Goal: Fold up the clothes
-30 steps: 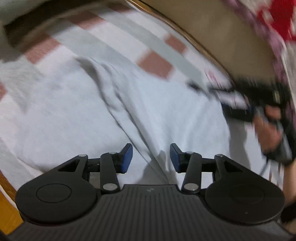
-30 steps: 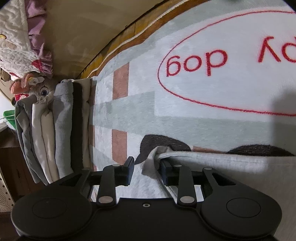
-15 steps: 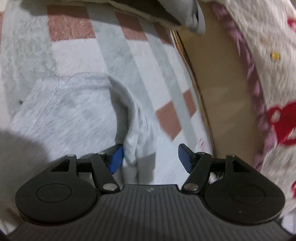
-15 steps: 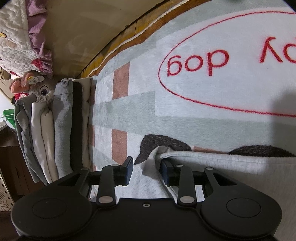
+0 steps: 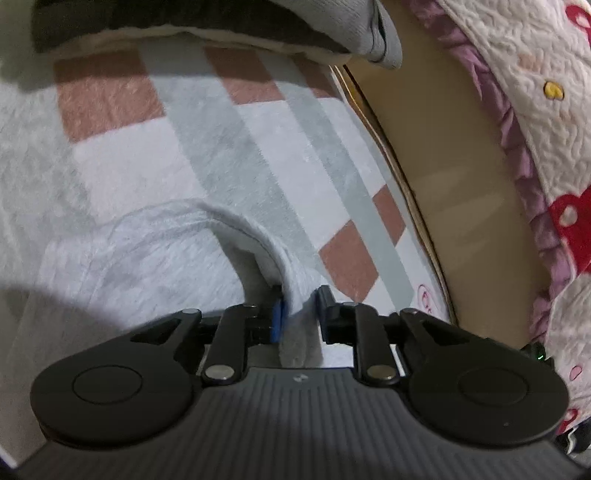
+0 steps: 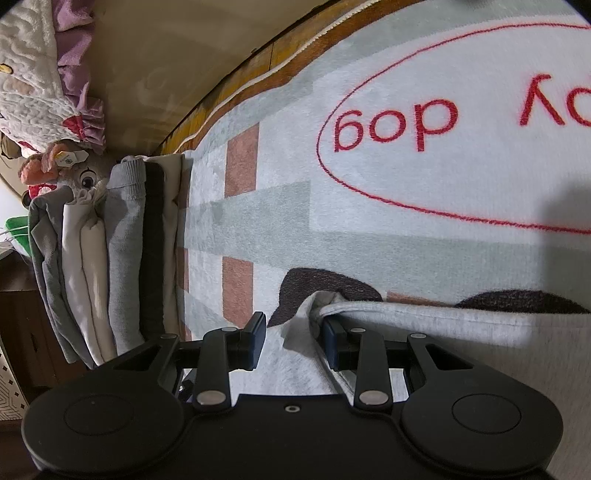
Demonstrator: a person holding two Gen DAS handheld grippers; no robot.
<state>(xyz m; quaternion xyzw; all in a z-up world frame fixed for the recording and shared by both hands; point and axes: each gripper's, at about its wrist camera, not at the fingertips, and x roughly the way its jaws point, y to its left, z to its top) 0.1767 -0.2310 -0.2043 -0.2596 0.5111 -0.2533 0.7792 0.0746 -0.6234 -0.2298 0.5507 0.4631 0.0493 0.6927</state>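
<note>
A light grey sweatshirt-like garment (image 5: 147,258) lies flat on a patterned rug (image 5: 258,147). My left gripper (image 5: 300,295) is shut on a raised fold at the garment's edge, and the fabric is pinched between its blue pads. In the right wrist view the same garment (image 6: 480,325) shows its thick hem and one corner. My right gripper (image 6: 293,321) stands part open around that corner. The hem lies over its right finger (image 6: 334,339), and loose fabric fills the gap without being pressed.
A stack of folded clothes (image 6: 122,240) stands on the rug's left end, with a plush toy (image 6: 74,173) behind it. The same stack (image 5: 184,22) shows at the top of the left view. A beige bed base (image 5: 443,166) and a quilt (image 5: 535,110) border the rug.
My left gripper swung across the garment to its edge near the rug's border, sank lower, and went from wide open to shut on the fold. The right gripper kept still.
</note>
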